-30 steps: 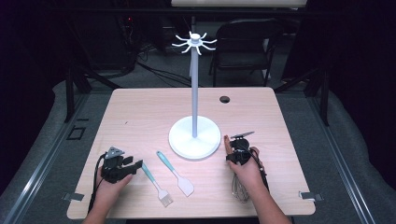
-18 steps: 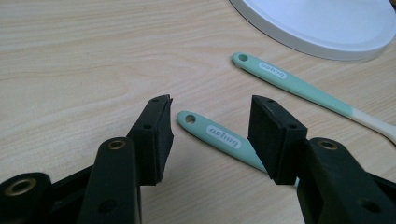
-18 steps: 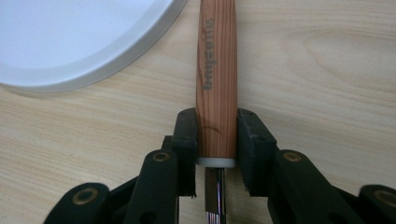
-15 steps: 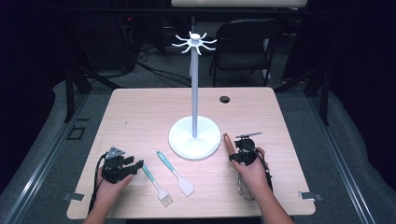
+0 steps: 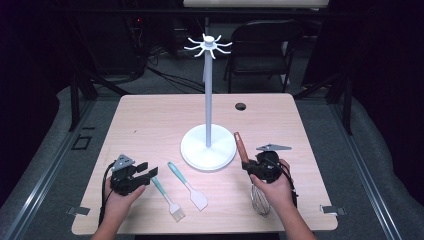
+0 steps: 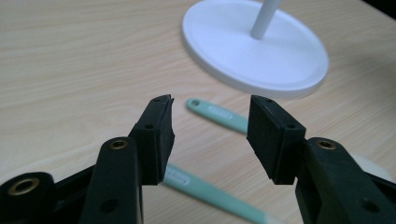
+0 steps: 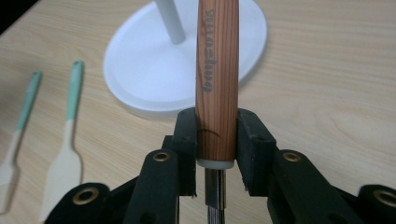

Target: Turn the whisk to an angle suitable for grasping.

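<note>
table (image 5: 150, 120): wood top, both hands work at its near edge.
stand (image 5: 208, 147): white hook tree, round base, tall pole, hooks (image 5: 208, 46) at top. Ahead-left of right gripper, base rim just beside the whisk handle tip.
whisk (image 5: 243, 148): clamped in right gripper (image 5: 262, 169) at the lower end of the wooden handle, near the metal collar. Jaws have just been closing, pads now pressed on both sides of the handle (image 7: 215, 70).
whisk axis: handle points away from the person and leans toward the pole; wire head (image 5: 260, 200) hangs back under the wrist, low over the table.
key relation: hooks sit high above and ahead-left of the gripper. Judgement: next move needs a lift plus handle end brought up to a hook; right hand is the nearer one.
spatula (image 5: 189, 184): flat on table, between the grippers, handle end toward the base.
brush (image 5: 167, 197): flat, just left of spatula, roughly parallel, closest to left gripper.
left gripper (image 6: 210, 128): jaws spread, nothing between pads, resting low, aimed over both teal handles toward the base.
risk: judgement only, grip is near the collar, so the whisk could pivot in the pads on lift.
</note>
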Action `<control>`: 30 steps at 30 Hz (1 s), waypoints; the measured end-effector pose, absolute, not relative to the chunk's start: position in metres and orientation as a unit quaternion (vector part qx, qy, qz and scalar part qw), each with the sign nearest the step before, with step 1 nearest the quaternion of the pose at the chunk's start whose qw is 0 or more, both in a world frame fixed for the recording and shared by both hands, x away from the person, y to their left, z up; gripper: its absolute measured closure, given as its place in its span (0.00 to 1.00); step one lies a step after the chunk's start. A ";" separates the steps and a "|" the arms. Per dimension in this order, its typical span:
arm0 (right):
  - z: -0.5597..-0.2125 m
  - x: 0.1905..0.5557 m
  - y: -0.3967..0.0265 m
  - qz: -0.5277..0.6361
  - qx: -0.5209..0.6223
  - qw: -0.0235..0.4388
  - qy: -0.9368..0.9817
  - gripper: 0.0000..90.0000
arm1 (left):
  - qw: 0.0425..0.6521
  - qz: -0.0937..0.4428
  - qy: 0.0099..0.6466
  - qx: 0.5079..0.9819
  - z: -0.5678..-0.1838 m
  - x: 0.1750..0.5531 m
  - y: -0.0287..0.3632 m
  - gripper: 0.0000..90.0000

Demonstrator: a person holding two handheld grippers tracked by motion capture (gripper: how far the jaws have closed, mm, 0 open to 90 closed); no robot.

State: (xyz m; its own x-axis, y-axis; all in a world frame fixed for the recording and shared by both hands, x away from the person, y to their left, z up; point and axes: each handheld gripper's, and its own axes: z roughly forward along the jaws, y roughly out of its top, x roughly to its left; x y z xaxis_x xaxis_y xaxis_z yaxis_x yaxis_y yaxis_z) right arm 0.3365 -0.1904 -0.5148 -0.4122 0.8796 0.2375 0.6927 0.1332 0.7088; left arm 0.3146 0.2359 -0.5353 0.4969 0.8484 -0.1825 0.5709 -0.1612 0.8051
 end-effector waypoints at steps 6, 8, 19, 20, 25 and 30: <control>-0.508 0.326 -0.183 0.432 0.485 0.127 0.750 0.79 | 0.475 0.138 0.441 0.749 -0.513 0.312 0.203 0.56; -0.507 0.324 -0.180 0.440 0.475 0.127 0.752 0.79 | 0.481 0.133 0.436 0.749 -0.510 0.313 0.197 0.55; -0.502 0.311 -0.164 0.474 0.425 0.148 0.757 0.79 | 0.518 0.102 0.394 0.752 -0.488 0.328 0.137 0.56; -0.501 0.310 -0.163 0.473 0.422 0.149 0.759 0.79 | 0.518 0.102 0.394 0.752 -0.488 0.328 0.137 0.56; -0.501 0.308 -0.159 0.477 0.410 0.147 0.763 0.79 | 0.531 0.088 0.370 0.757 -0.479 0.331 0.113 0.56; -0.501 0.307 -0.156 0.484 0.402 0.152 0.763 0.79 | 0.544 0.050 0.351 0.760 -0.477 0.334 0.087 0.51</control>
